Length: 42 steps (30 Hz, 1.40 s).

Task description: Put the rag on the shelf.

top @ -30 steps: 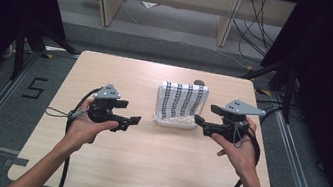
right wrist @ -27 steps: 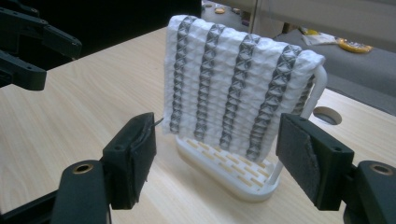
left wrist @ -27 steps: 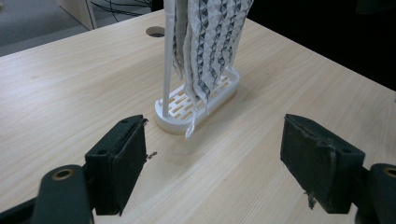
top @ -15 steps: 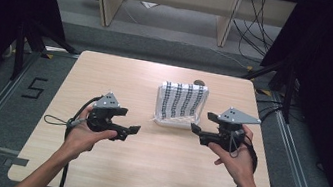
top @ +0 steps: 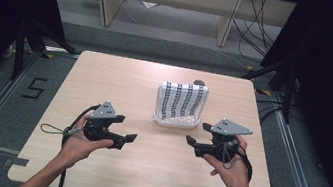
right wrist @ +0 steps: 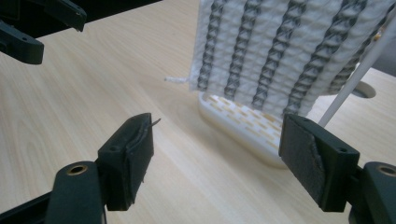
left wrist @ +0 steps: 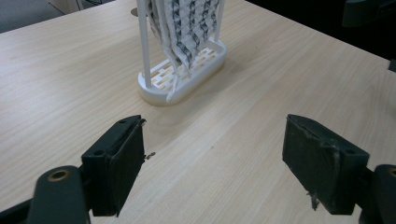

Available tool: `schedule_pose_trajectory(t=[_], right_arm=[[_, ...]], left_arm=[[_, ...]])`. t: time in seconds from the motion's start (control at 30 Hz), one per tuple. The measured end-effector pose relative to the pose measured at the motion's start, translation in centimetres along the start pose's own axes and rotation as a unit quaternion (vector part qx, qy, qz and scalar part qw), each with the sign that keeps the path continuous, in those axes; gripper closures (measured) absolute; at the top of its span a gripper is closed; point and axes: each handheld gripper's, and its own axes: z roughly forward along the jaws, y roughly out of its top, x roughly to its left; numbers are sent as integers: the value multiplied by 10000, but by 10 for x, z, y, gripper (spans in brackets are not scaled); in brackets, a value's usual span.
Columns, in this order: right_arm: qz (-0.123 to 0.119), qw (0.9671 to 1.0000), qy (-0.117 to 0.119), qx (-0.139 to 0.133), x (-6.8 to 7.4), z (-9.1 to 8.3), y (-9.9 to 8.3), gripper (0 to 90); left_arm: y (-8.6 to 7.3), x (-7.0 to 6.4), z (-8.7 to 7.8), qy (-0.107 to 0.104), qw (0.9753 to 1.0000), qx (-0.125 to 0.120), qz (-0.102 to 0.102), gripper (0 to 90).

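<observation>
- Nearest, left gripper (top: 128, 139) held over the bare wooden table (top: 106, 79), jaws spread wide, empty.
- Right gripper (top: 196, 134) likewise gaping, nothing between the pads, aimed at the rack.
- Between and beyond them: striped waffle-weave cloth (top: 181, 101) draped over a white plastic drying rack (left wrist: 184, 77), mid-table, untouched.
- Judgement: barely started; approach, grasp and lifting the cloth off all remain.

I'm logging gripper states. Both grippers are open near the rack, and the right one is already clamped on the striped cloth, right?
Not clamped. The right gripper is open, short of the cloth, as the right gripper view shows. The left gripper is open too, near the rack.
</observation>
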Motion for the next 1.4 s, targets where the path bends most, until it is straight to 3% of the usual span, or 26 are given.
schedule_pose_trajectory(t=[0.13, 0.23, 0.3, 0.37, 0.43, 0.5, 0.57, 0.67, 0.73, 0.77, 1.07, 1.1, 1.17, 1.23, 1.27, 1.3, 1.37, 1.4], right_arm=[[-55, 10000, -10, -18, 3, 3, -9, 243], [68, 9999, 100, 47, 8, 3, -14, 242], [-8, 10000, 81, 21, 9, 4, -17, 239], [-106, 9999, 99, 2, 9, 5, -19, 238], [82, 9998, 142, 93, 13, 4, -21, 237], [-70, 9999, 110, 51, 11, 5, -23, 237], [51, 9998, 138, 115, 14, 4, -25, 236], [-74, 9998, 163, 105, 16, 5, -29, 236], [89, 9996, 188, 184, 20, 4, -32, 236], [-29, 9997, 193, 171, 18, 4, -33, 234], [80, 9994, 211, 252, 23, 2, -48, 202], [9, 9995, 199, 235, 22, 2, -50, 201], [169, 9991, 228, 302, 25, 0, -53, 201], [107, 9993, 206, 295, 25, 0, -57, 201], [200, 9989, 233, 363, 27, -1, -58, 201], [79, 9992, 211, 319, 25, 0, -60, 201], [208, 9986, 252, 423, 28, 0, -63, 201], [179, 9987, 223, 425, 28, 0, -65, 201]], left_arm=[[-7, -2, 0, -11, 10000, 0, 78, 205], [-11, -5, -1, 21, 9998, 96, 151, 204], [-15, -6, -2, 22, 9997, 107, 215, 204], [-18, -7, -2, -3, 9997, 104, 225, 204], [-22, -8, -2, 2, 9997, 71, 228, 203], [-24, -9, -4, 35, 9996, 149, 234, 204], [-28, -9, -4, -19, 9997, 106, 238, 203], [-33, -10, -5, -27, 9996, 156, 227, 201], [-36, -10, -6, -8, 9996, 146, 225, 199], [-37, -11, -7, -14, 9996, 185, 200, 199], [-49, -15, -10, -17, 9993, 192, 315, 197], [-50, -15, -10, -49, 9993, 202, 325, 196], [-54, -17, -11, -22, 9991, 240, 338, 196], [-57, -18, -10, -62, 9991, 231, 348, 196], [-58, -18, -11, 3, 9982, 375, 466, 196], [-60, -20, -10, -29, 9988, 288, 401, 196], [-62, -20, -10, -65, 9984, 384, 412, 196], [-64, -21, -9, -89, 9986, 319, 402, 196]])
